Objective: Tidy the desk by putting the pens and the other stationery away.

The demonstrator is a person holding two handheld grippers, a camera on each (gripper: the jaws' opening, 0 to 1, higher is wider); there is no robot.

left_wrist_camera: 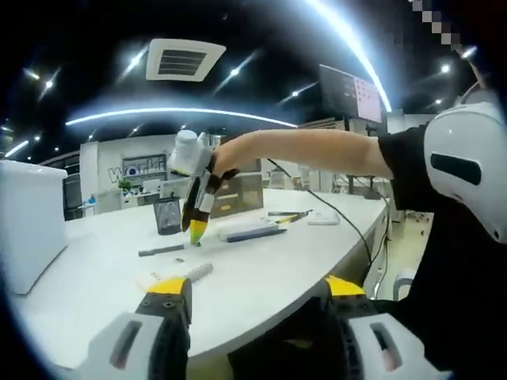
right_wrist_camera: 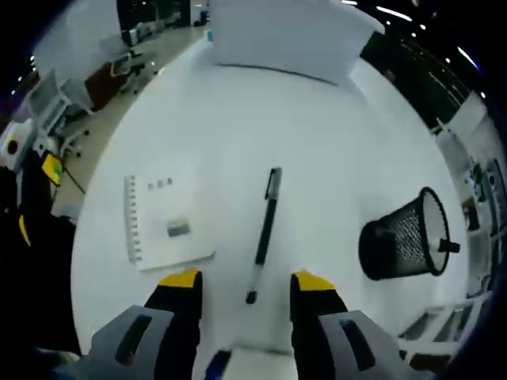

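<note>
In the right gripper view a black pen (right_wrist_camera: 264, 234) lies on the white desk (right_wrist_camera: 333, 142). Its near end sits between the yellow tips of my right gripper (right_wrist_camera: 247, 280), which is open and points down at it. A spiral notepad (right_wrist_camera: 162, 222) with a small dark piece on it lies left of the pen. A black mesh pen cup (right_wrist_camera: 404, 237) stands to the right. In the left gripper view my left gripper (left_wrist_camera: 257, 289) is open and holds nothing, near the desk's front edge. The right gripper (left_wrist_camera: 196, 229) hangs over the dark pen (left_wrist_camera: 162, 250), in front of the mesh cup (left_wrist_camera: 167, 215).
A white box (left_wrist_camera: 28, 222) stands at the desk's left, also seen as the white box (right_wrist_camera: 285, 36) beyond the pen. A blue-grey flat item (left_wrist_camera: 252, 232) and more pens (left_wrist_camera: 289, 215) lie further back. A person's arm (left_wrist_camera: 317, 152) reaches across. A cable (left_wrist_camera: 341, 218) runs over the desk edge.
</note>
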